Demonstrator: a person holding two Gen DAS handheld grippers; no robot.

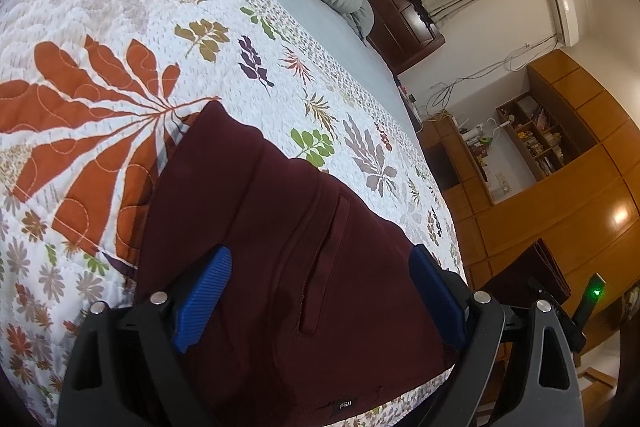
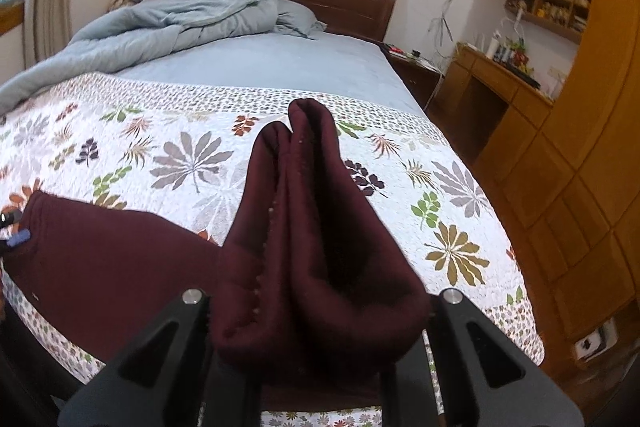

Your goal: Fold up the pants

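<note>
The bed (image 2: 280,67) carries a leaf-print quilt (image 1: 100,27) across its near half, with a grey duvet (image 2: 160,19) heaped toward the headboard. The pants (image 1: 280,227) lie on the quilt at the near edge of the bed, their long axis running along that edge.

One end of the pants lies flat. In the left wrist view a pocket slit and a small label at the near hem are visible on this flat part. The left gripper (image 1: 320,299) is positioned over it with its blue fingers (image 1: 208,299) set wide apart, one at each side of the cloth. Nothing is clamped between them. Whether the fingertips press on the fabric cannot be told.

The other end is gathered into a thick bundle (image 2: 312,235) that stands up from the quilt. The right gripper (image 2: 320,327) is clamped on the base of this bundle. Its fingers are hidden by the cloth, and only the black arms are seen at each side.

In the right wrist view the flat part extends to the left of the bundle, and the tip of the left gripper is seen at its far left end. The coming fold is judged to turn on this relation: the held end is to be carried leftward along the long axis, over the flat part. The right gripper is the nearer one to the loose end, and the left is placed to pin the flat end.
</note>
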